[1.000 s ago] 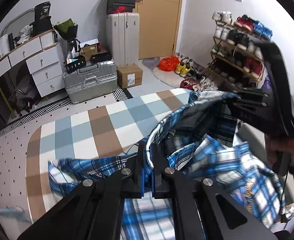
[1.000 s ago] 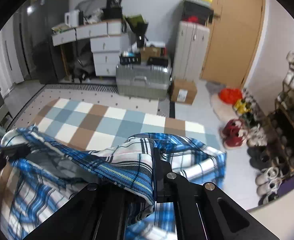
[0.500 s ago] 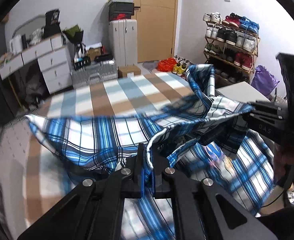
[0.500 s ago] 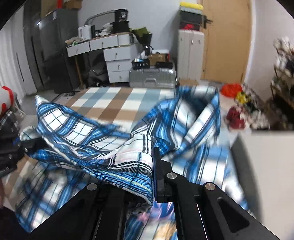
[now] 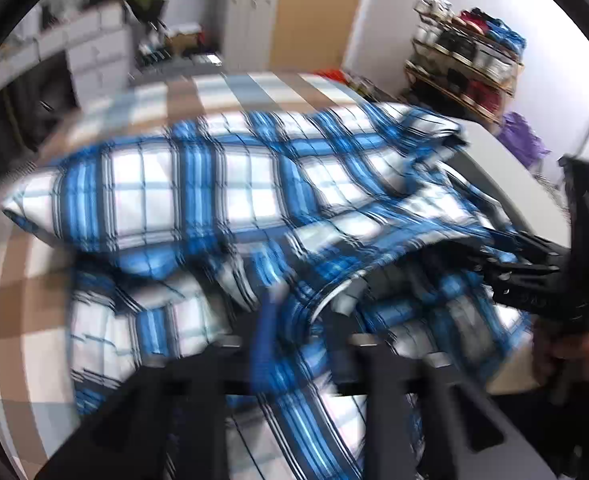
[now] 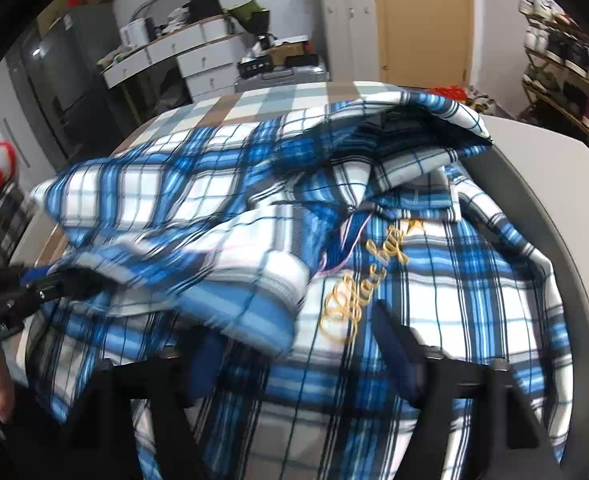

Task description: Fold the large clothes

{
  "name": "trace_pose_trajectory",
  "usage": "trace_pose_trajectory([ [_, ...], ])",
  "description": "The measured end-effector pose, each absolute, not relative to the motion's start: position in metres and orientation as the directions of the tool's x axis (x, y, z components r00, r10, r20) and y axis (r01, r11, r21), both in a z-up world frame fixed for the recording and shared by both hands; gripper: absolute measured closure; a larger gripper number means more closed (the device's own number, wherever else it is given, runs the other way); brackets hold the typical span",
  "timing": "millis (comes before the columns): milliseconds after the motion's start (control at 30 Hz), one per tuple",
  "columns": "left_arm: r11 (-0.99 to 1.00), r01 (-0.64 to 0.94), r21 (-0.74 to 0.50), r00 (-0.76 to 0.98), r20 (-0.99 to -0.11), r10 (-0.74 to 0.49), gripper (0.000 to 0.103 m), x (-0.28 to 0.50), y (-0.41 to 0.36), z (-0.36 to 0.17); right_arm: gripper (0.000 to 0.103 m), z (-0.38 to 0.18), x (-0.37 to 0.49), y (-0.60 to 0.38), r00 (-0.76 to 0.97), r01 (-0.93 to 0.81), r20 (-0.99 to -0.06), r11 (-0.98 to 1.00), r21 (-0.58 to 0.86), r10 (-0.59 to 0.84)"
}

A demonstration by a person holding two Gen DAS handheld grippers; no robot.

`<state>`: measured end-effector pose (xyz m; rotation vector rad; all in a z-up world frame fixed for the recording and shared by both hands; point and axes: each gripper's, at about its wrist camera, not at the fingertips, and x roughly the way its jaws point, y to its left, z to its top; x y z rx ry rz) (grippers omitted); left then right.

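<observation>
Both grippers are letting go: my left gripper (image 5: pixel 298 344) has its jaws opening with a fold of the plaid shirt (image 5: pixel 222 184) draped between them, and my right gripper (image 6: pixel 306 344) is opening wide, its jaws spread with the shirt's banded hem (image 6: pixel 254 304) lying loose over the left one rather than pinched. The shirt sits heaped on the white bench (image 6: pixel 546 184), its top layer thrown over from about 9 o'clock toward 1 o'clock in the right wrist view, and the gold embroidery (image 6: pixel 366 280) is showing near the centre. I judge this is the release at the end of a fold. Next I'd want both grippers drawn back clear of the cloth without dragging it, then a fresh grasp on an outer edge, probably toward 3 o'clock, to square the bundle.
</observation>
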<state>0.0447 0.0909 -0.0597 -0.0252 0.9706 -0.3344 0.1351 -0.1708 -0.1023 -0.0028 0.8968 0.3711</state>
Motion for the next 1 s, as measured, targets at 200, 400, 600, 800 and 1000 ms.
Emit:
trace_pose_trajectory([
  [200,0.882,0.407,-0.237,0.464,-0.778,-0.424,0.045,0.03,0.099,-0.017,0.031,-0.081,0.117,-0.184,0.572,-0.381,-0.765,0.922,0.074,0.297],
  [400,0.909,0.416,-0.017,0.676,-0.662,-0.322,0.025,0.062,0.101,0.062,0.015,-0.012,0.139,-0.19,0.663,-0.397,-0.673,0.916,0.055,0.327],
  [600,0.945,0.286,-0.155,0.549,-0.782,-0.295,0.025,0.165,0.126,0.037,0.013,0.008,0.248,-0.14,0.604,-0.457,-0.735,0.889,-0.002,0.308],
  [800,0.936,0.211,-0.283,0.387,-0.855,-0.345,0.025,0.163,0.143,-0.051,0.02,-0.071,0.298,-0.131,0.46,-0.508,-0.873,0.854,-0.11,0.161],
  [1000,0.924,0.185,-0.334,0.336,-0.862,-0.379,0.025,0.146,0.151,-0.078,0.02,-0.145,0.289,-0.192,0.239,-0.424,-0.958,0.905,0.045,0.16],
])
